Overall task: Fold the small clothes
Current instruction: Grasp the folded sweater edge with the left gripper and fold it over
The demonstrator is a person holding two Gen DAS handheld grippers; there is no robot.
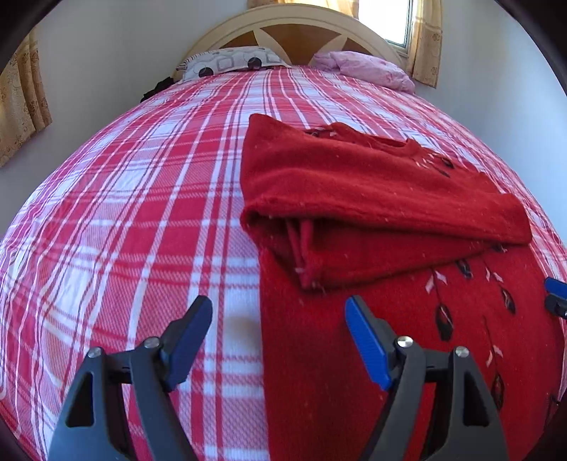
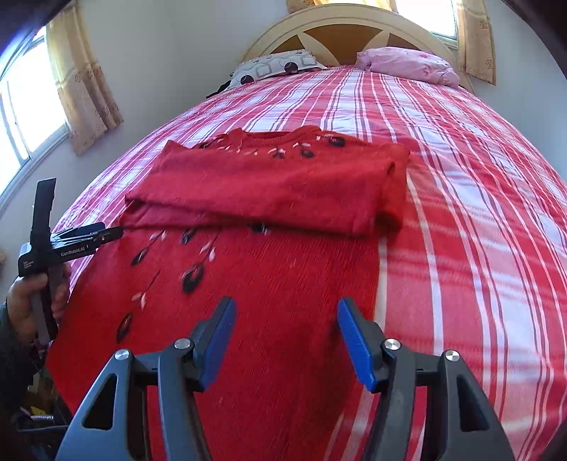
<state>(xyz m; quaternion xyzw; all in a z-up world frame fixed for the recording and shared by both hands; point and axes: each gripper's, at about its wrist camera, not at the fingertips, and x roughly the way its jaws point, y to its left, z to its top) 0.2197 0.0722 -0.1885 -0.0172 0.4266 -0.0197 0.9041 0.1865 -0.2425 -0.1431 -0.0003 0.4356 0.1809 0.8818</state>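
Sweater (image 2: pixel 269 198) on bed (image 2: pixel 478 212): sleeves folded across chest, body unfolded. Left gripper (image 1: pixel 278 340) and right gripper (image 2: pixel 285 340) both spread, empty. Final bottom-up fold remains.

We see a red sweater (image 1: pixel 372 220) lying on a bed covered by a red and white plaid blanket (image 1: pixel 141 220), its sleeves folded across its body. Our left gripper (image 1: pixel 280 319) hovers over the sweater's near left edge, jaws wide apart and empty. The blue tip of our right gripper (image 1: pixel 556 294) shows at the right edge. Far off, a patterned pillow (image 1: pixel 230 62) and a pink pillow (image 1: pixel 368 69) rest against a cream headboard (image 1: pixel 301 26).
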